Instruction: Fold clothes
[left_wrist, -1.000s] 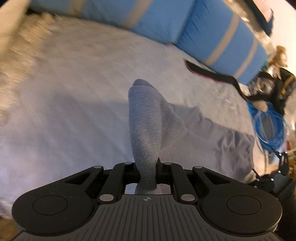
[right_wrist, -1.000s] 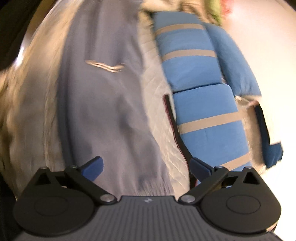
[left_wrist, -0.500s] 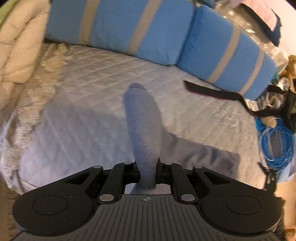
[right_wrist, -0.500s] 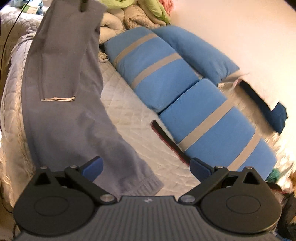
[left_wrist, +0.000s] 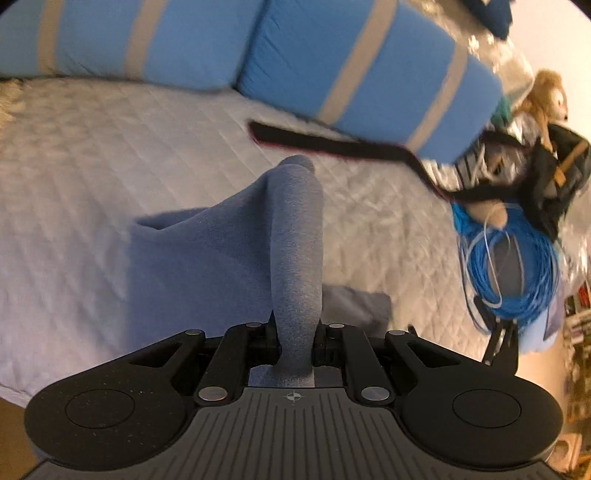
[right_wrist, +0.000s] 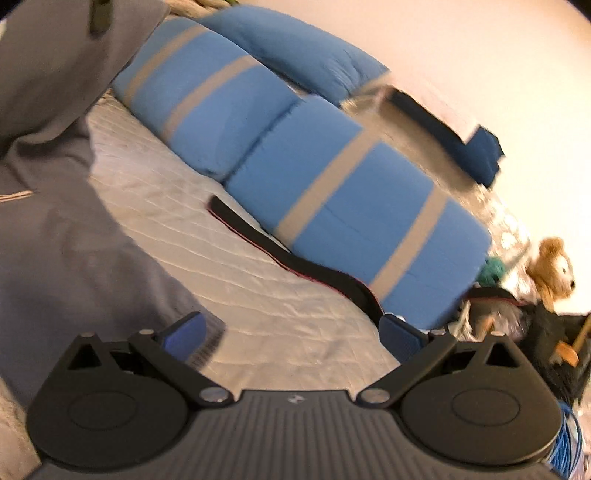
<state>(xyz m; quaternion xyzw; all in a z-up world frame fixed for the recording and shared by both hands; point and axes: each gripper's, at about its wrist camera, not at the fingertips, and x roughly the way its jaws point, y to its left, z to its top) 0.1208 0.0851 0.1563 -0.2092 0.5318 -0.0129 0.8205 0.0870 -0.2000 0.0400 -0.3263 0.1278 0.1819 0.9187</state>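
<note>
The bed (left_wrist: 110, 155), under a pale quilt, fills the middle of both views, with blue striped pillows (left_wrist: 332, 62) along the top. The grey garment (left_wrist: 207, 266) hangs at centre, its folded edge clamped in the closed left gripper (left_wrist: 295, 332). The right gripper (right_wrist: 291, 336), at lower centre, gapes wide, holding nothing.

Both wrist views over quilted bed (left_wrist: 110, 155)

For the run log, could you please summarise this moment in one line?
left tool: shut on grey garment | right tool: open, empty | garment partly lifted off bed
</note>
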